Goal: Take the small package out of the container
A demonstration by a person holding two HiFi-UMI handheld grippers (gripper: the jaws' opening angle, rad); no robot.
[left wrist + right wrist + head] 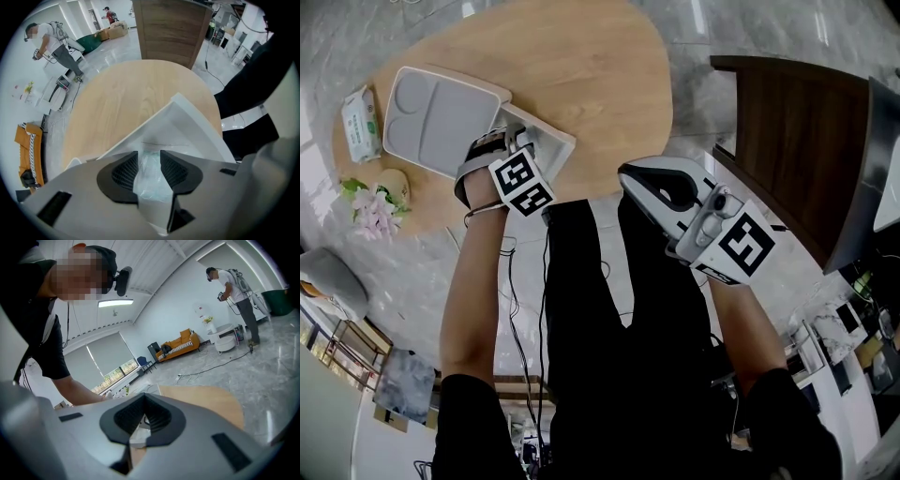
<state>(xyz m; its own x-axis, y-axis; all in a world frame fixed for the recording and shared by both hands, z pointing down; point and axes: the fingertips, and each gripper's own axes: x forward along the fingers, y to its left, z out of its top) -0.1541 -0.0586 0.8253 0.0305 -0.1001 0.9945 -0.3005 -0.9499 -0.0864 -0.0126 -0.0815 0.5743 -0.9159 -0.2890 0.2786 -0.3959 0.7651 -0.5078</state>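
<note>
A white container [546, 139] lies open on the oval wooden table [581, 75], its flat lid [441, 112] folded out to the far left. My left gripper [520, 139] reaches into the container's near part. In the left gripper view the jaws [149, 168] are shut on a small clear, pale-green package [151, 185], with the container's white wall [187, 126] right behind it. My right gripper [630, 174] hovers off the table's near edge above the person's legs. Its jaws [145, 414] are shut with nothing between them.
A pack of wipes [361, 122] lies at the table's left edge. Pale flowers [373, 211] and a grey seat [328, 281] stand on the floor to the left. A dark wooden cabinet [797, 159] stands to the right. Other people are far across the room.
</note>
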